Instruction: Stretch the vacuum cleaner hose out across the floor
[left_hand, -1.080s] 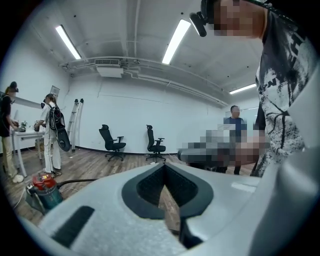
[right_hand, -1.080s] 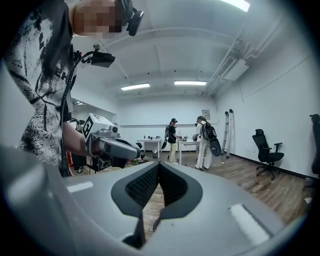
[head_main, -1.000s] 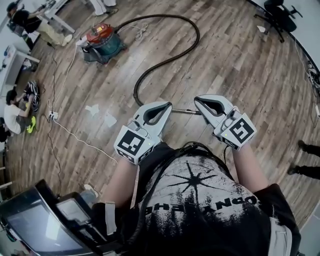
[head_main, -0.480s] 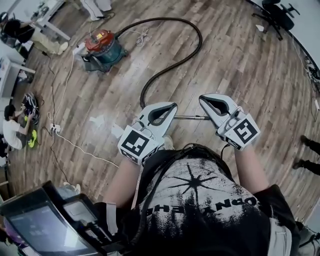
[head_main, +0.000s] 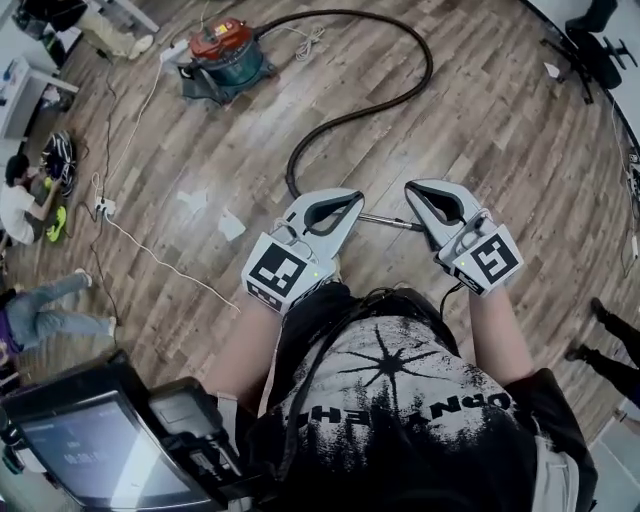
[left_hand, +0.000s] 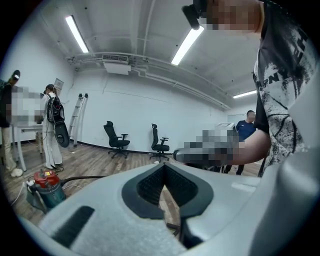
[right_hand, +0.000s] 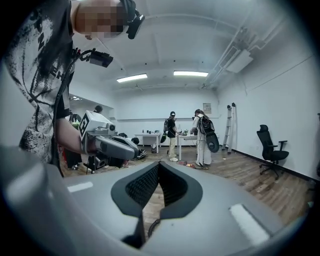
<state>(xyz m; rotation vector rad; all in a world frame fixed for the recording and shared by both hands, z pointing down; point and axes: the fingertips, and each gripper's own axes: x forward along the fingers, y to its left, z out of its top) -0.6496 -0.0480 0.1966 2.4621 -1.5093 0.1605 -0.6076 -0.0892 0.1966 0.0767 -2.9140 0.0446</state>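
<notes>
From the head view, your left gripper (head_main: 352, 201) and right gripper (head_main: 414, 192) were held side by side in front of your chest, tips aimed out over the wooden floor (head_main: 500, 150). Each had its fingers drawn together at the tips. A thin metal wand (head_main: 388, 221) showed in the gap between the two; whether either gripper touched it could not be told. The black hose (head_main: 345, 121) ran out from beside your left gripper, swung round in a wide loop and ended at the red and green vacuum cleaner (head_main: 222, 52), well apart from you.

In the left gripper view, your fingers met at the tips, with only floor showing through the hollow behind them and nothing pinched.

In the right gripper view it was the same: tips together, nothing between the pads.
</notes>
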